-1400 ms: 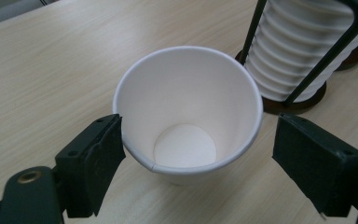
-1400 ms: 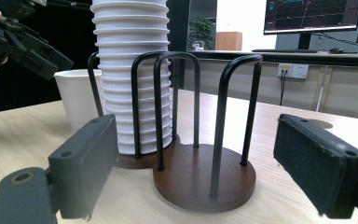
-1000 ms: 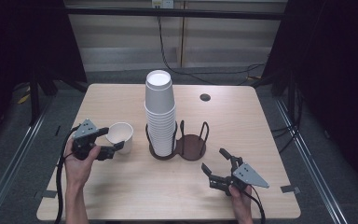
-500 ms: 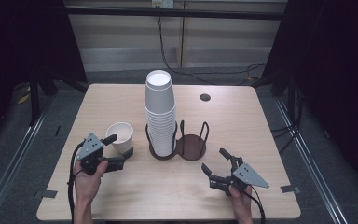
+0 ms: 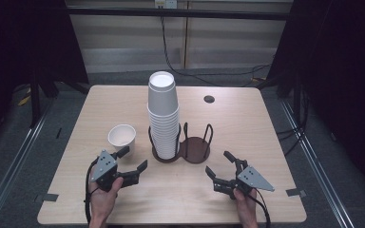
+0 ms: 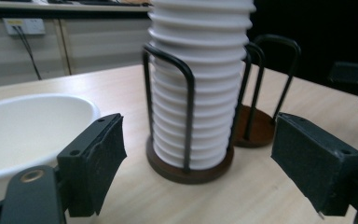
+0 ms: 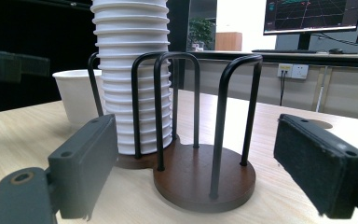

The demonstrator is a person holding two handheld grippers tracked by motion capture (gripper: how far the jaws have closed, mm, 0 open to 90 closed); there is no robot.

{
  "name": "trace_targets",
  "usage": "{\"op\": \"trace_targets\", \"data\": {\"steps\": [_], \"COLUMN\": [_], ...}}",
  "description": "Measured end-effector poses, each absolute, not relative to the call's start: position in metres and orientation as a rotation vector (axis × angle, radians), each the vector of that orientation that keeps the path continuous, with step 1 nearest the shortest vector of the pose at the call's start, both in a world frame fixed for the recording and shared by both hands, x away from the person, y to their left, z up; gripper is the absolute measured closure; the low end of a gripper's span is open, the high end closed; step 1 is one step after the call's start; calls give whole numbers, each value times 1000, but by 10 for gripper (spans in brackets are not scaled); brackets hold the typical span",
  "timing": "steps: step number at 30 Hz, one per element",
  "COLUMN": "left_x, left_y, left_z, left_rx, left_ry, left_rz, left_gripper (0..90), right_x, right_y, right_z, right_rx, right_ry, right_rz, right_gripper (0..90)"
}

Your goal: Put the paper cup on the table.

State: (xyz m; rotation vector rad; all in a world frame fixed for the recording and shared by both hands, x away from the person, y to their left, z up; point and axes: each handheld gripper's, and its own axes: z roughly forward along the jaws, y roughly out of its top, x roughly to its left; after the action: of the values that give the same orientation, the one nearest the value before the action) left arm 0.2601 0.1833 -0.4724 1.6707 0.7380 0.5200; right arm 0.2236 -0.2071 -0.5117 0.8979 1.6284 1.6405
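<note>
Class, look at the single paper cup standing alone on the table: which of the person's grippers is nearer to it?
Left. The left gripper sits just in front of the single cup, slightly to its right. The right gripper is far off, beyond the cup holder.

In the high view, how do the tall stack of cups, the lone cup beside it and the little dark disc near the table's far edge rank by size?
Largest to smallest, as they look:
1. The stack of cups, clearly the biggest.
2. The single cup.
3. The dark disc, which lies farther from the camera, though it looks much smaller anyway.
</note>
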Motion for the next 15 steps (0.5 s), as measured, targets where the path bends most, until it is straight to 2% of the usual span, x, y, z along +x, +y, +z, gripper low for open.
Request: {"op": "trace_targets", "data": {"steps": [8, 15], "left_x": [250, 241], "left_y": [166, 156], "left_z": [-496, -506], "left_rx": [1673, 1590], "left_ry": [719, 712], "left_rz": [515, 546], "left_gripper": [170, 169], "right_x": [224, 224], "right_y": [-207, -207], "right_z": [-512, -512], "right_rx": [896, 897], "right_ry": [1628, 1629], "right_rz": [1640, 1642], "right_gripper": [132, 132]}}
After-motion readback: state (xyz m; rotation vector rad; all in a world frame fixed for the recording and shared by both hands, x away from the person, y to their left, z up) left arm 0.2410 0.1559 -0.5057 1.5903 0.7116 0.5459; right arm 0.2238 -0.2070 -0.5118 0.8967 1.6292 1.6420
